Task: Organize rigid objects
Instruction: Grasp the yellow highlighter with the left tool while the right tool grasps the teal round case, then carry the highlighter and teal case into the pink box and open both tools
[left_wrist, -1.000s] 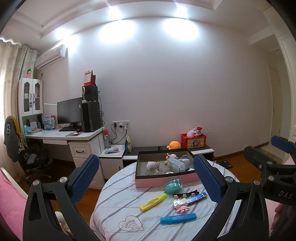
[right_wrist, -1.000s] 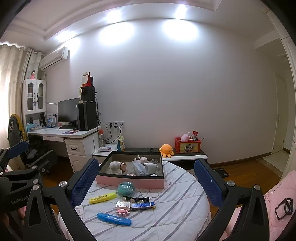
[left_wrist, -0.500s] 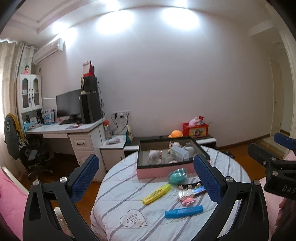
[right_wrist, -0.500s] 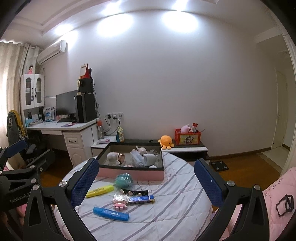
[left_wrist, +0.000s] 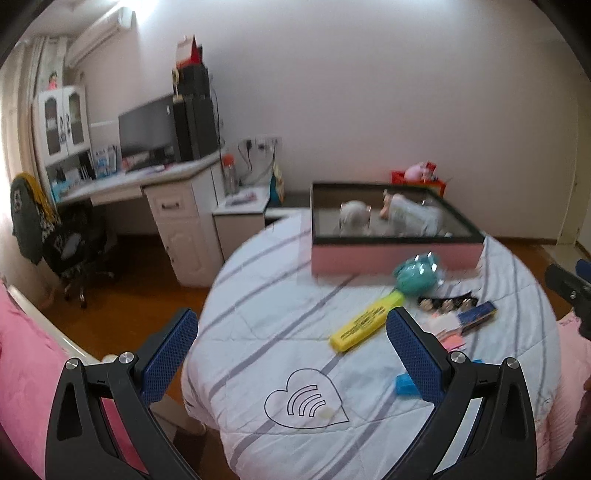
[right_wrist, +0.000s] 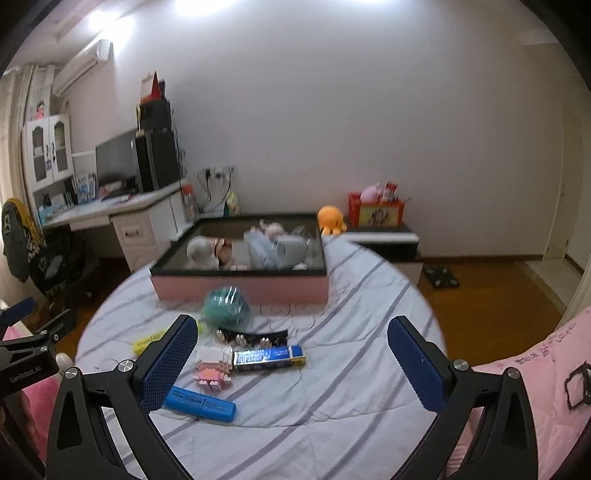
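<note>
A round table with a striped cloth (left_wrist: 258, 325) (right_wrist: 351, 369) carries a pink box (left_wrist: 395, 254) (right_wrist: 243, 288) holding several small things. In front of the box lie a teal egg-shaped toy (left_wrist: 415, 277) (right_wrist: 227, 304), a yellow highlighter (left_wrist: 364, 325) (right_wrist: 147, 341), a black hair clip (right_wrist: 255, 336) (left_wrist: 447, 303), a blue-and-silver flat pack (right_wrist: 269, 358) (left_wrist: 476, 316), a pink block figure (right_wrist: 214, 365) and a blue marker (right_wrist: 201, 402) (left_wrist: 406, 384). My left gripper (left_wrist: 291, 354) hangs open above the table's near left part. My right gripper (right_wrist: 291, 363) is open over the loose items, holding nothing.
A white desk (left_wrist: 147, 184) with a monitor (left_wrist: 147, 125) and a chair (left_wrist: 74, 243) stand at the left. A low cabinet (right_wrist: 384, 236) with an orange plush (right_wrist: 331, 219) and a red box (right_wrist: 375, 210) stands behind the table. Pink bedding (right_wrist: 535, 369) (left_wrist: 22, 369) lies at the sides.
Both grippers have moved forward and tilted down toward the table, so the box and loose items look larger and lower in view. Nothing was grasped.
</note>
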